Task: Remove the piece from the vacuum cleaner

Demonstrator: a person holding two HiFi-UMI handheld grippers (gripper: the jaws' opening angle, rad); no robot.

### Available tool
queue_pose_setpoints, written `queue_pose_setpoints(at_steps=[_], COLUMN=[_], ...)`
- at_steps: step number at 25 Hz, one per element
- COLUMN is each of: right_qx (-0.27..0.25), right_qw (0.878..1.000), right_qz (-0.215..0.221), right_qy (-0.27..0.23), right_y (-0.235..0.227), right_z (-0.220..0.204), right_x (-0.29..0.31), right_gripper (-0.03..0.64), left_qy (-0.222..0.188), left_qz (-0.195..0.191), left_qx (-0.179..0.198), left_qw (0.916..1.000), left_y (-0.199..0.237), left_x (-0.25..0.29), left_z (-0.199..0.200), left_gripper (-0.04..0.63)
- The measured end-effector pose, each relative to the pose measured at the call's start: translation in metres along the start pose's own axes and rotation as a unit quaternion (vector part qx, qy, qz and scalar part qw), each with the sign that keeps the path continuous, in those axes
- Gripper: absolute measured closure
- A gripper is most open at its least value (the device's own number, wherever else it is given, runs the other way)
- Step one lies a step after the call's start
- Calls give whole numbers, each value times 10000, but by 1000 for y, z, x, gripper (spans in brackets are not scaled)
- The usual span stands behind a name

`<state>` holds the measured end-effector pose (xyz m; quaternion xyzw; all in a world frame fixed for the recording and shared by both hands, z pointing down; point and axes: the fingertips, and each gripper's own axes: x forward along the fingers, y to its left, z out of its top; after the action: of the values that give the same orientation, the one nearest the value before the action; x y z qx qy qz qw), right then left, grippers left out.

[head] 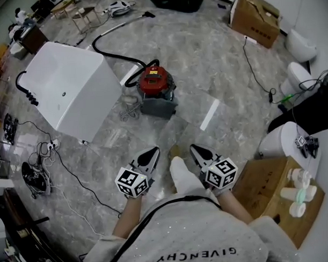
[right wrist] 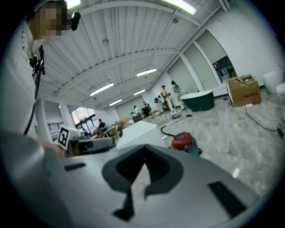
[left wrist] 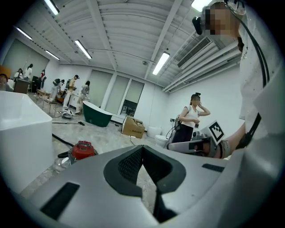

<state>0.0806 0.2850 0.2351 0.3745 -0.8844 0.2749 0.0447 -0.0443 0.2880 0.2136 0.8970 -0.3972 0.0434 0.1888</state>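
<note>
A small vacuum cleaner (head: 156,91) with a red lid and grey-blue body stands on the marble floor, its black hose (head: 110,53) curling away to a long wand. It shows small in the left gripper view (left wrist: 82,149) and in the right gripper view (right wrist: 184,141). My left gripper (head: 152,153) and right gripper (head: 195,150) hang side by side well short of it, both shut with nothing between the jaws. In the gripper views the left gripper (left wrist: 142,153) and right gripper (right wrist: 144,164) show closed jaw tips.
A white bathtub (head: 71,88) sits left of the vacuum. Cables and a power strip (head: 49,145) lie on the floor at left. Cardboard boxes (head: 255,18) stand at the back right and another (head: 271,188) near my right side. White toilets (head: 300,45) line the right. A person (left wrist: 191,119) stands nearby.
</note>
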Motion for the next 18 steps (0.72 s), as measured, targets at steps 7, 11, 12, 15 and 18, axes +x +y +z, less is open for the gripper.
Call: queue_pose_setpoints(at_steps=[7,11,12,15,18], right_qx=[29,42,59,179,269], right_qw=[9997,9988,9987,9980,9971], right_qz=[176,266,261,237,212], right_qy=[171,405,444,552,683], right_y=[-31,-49,-55,-72,-89], right_z=[26,34,36,40,43], right_x=[65,96,103,120,137], right_gripper=[603,603,603,603,603], left_qy=[132,111,139,250,359], left_qz=[84,-19,-40,-175,-337], left_qx=[-125,-308,-329,-449,-535], left_qw=[9998,9995,9994,9985,9974], left_y=[53,82,88,100,108], left_x=[47,74,82,103,123], left_z=[23,37,39,42,46], left_gripper=[571,571,571,571,571])
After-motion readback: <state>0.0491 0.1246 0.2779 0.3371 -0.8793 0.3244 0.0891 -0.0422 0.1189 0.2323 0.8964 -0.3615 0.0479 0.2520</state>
